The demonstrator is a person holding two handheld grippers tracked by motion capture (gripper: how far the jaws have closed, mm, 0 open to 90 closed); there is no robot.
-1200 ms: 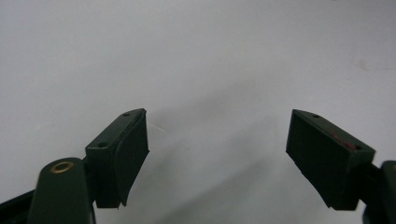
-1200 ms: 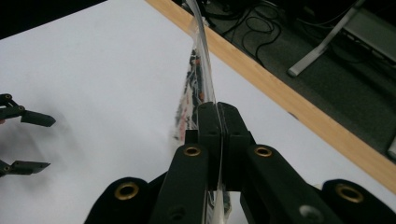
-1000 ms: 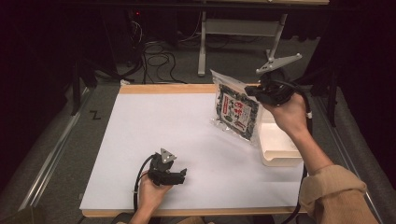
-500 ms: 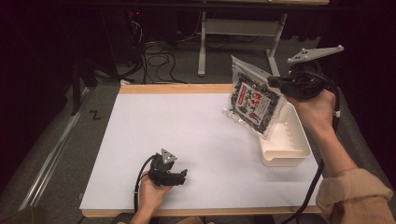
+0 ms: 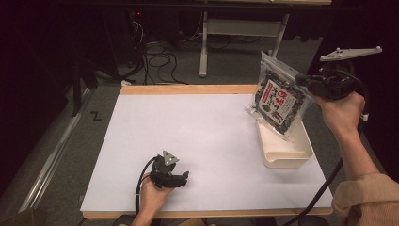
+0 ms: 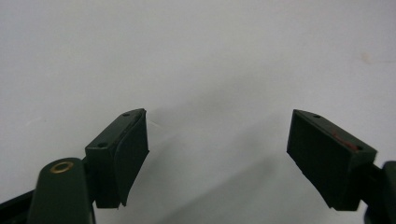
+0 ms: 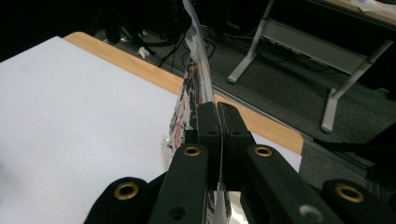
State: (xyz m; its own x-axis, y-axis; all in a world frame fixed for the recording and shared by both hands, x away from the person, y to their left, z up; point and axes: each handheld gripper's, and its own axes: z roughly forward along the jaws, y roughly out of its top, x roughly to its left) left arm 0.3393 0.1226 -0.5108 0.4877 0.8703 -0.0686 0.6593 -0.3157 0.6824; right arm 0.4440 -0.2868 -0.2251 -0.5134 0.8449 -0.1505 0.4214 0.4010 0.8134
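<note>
Right gripper clamped on edge of seaweed snack pouch, hanging tilted in air directly above white tray. Long axis running down toward tray. Left gripper open, empty, resting near table's front edge, well apart.

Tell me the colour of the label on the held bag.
Red and white, with dark contents showing through the clear bag; clearest in the high view.
</note>
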